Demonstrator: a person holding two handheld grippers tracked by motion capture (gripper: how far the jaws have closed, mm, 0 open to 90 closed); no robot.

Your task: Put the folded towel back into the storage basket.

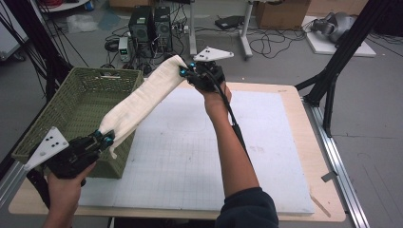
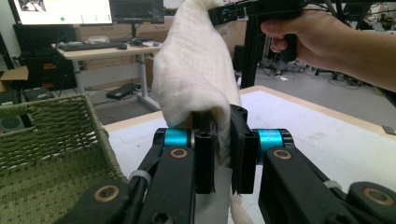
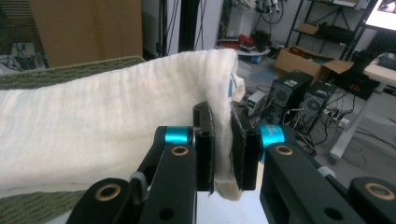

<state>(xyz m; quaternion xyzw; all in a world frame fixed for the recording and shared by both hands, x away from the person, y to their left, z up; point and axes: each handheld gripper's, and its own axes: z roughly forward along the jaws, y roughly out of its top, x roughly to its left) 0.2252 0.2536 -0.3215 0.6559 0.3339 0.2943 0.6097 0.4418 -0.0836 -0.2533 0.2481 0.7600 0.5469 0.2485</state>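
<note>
Though clamped at both ends, towel taut between left tongs and right tongs.

Cream-white ribbed cloth towel, folded into a long band. Held taut in air, sloping from near-left up to far-centre. Its lower part passes over the basket's near right corner.

cream ribbed towel, green woven basket

the left gripper is held low at the near left, jaws clamped on the cloth; the right gripper is raised farther off (forearm stretched forward), jaws likewise pinched shut.
</note>
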